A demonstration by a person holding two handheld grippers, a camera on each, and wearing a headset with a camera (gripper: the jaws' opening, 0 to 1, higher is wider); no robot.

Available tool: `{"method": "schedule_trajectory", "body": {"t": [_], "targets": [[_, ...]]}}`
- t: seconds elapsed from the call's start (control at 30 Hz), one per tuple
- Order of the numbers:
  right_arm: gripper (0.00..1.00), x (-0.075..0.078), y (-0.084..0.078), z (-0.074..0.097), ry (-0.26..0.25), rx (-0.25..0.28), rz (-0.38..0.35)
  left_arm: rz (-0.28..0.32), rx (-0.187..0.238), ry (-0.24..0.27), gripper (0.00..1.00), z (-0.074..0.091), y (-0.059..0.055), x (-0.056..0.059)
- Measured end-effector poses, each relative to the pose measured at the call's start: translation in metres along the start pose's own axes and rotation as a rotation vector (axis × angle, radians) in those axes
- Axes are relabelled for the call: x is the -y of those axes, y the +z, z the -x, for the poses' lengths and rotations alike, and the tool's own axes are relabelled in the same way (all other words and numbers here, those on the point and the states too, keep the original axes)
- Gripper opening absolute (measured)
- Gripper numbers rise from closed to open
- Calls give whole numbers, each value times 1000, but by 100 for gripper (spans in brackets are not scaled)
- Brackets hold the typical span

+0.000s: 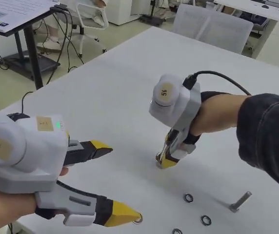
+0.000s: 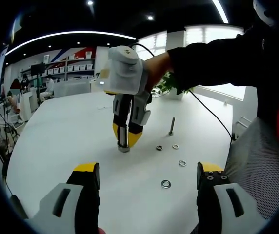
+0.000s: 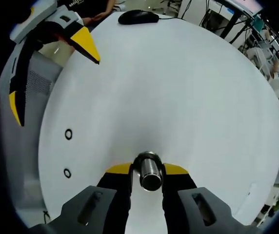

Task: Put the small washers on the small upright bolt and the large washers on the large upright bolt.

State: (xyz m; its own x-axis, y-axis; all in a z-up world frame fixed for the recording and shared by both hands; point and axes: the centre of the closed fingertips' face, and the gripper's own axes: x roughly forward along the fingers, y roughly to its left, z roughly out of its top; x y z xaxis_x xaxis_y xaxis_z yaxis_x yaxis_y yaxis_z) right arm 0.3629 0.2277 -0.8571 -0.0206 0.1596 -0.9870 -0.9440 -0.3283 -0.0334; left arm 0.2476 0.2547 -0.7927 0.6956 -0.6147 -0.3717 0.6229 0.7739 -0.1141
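While the fingers [image 3: 117, 171] of the right gripper [image 1: 164, 161] pinch the large bolt [image 3: 150, 176], they point it down, and its low end looks to touch the white tabletop [image 1: 120, 87]. That spot is to the left of the small bolt [image 1: 240, 201], which stands up by itself. Four washers [image 1: 189, 198] lie flat on the left of the small bolt too, near it. The left gripper [image 1: 121, 181] hangs further left of the small bolt, its fingers spread wide and holding nothing.
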Motion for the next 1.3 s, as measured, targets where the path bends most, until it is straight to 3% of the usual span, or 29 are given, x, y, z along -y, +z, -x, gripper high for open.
{"method": "schedule_trajectory", "body": {"t": [0.73,1.3], "targets": [[29,3,-6,-2,-10,3,-16,5,-3,-3,82,-1,-2,0],[31,-1,-28,6,-20,-5,-65,-2,-8,-10,82,-3,-2,2]]}}
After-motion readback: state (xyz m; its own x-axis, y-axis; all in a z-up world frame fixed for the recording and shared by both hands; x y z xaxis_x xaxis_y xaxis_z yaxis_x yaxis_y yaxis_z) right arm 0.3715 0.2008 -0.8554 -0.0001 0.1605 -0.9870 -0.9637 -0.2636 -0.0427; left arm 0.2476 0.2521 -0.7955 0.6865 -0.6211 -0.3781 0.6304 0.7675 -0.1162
